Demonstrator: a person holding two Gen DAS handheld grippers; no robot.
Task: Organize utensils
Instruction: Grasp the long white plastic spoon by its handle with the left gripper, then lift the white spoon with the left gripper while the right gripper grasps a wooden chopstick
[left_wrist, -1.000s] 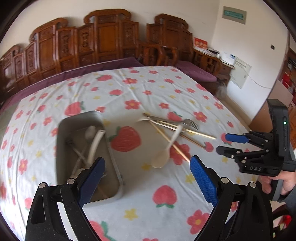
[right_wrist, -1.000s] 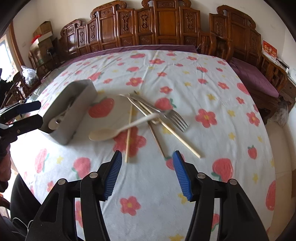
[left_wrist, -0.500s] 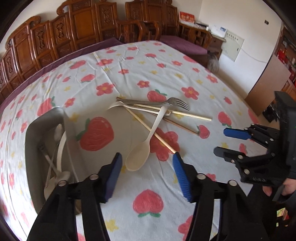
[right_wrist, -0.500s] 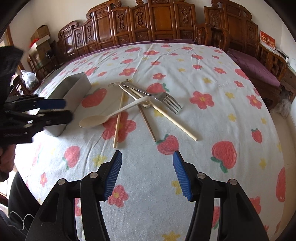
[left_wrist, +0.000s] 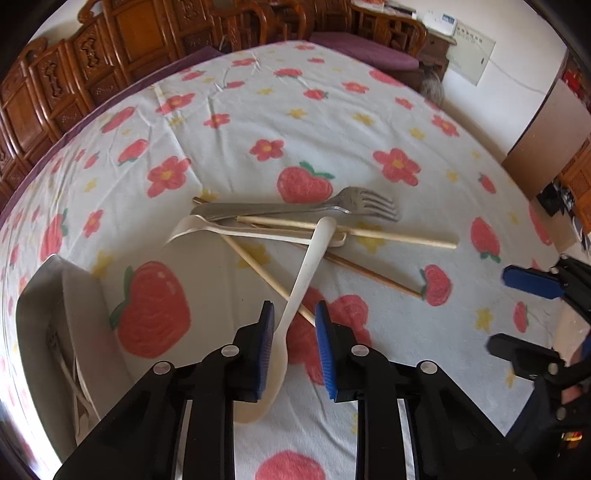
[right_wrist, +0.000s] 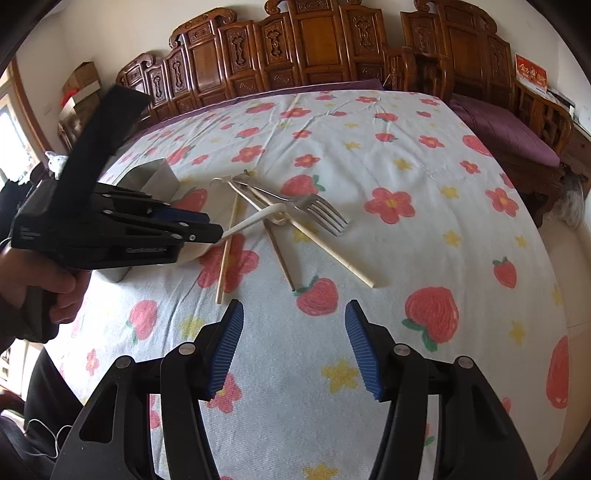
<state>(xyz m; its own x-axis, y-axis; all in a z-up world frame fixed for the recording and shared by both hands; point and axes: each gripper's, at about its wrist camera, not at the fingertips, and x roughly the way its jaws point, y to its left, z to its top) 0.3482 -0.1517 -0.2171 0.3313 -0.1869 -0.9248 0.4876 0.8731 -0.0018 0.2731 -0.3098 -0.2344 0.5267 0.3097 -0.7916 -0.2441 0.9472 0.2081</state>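
A pile of utensils lies mid-table: a cream plastic spoon (left_wrist: 306, 273), a metal fork (left_wrist: 295, 208), a second white spoon (left_wrist: 236, 230) and several chopsticks (left_wrist: 347, 230). My left gripper (left_wrist: 294, 315) is low over the cream spoon, its jaws narrowed to either side of the neck just above the bowl, with small gaps still showing. The grey metal tray (left_wrist: 40, 295) at the left holds other utensils. My right gripper (right_wrist: 294, 314) is open and empty above the cloth, near the table's front edge; the pile (right_wrist: 280, 214) lies ahead of it.
The table wears a white cloth (left_wrist: 332, 122) printed with strawberries and flowers. Carved wooden chairs (right_wrist: 314, 48) line the far side. The right gripper shows at the left wrist view's right edge (left_wrist: 532, 314). The left gripper (right_wrist: 199, 229) and hand show at left in the right wrist view.
My left gripper has dropped forward onto the cream spoon and its jaws have narrowed around the neck. My right gripper stays open, almost still.
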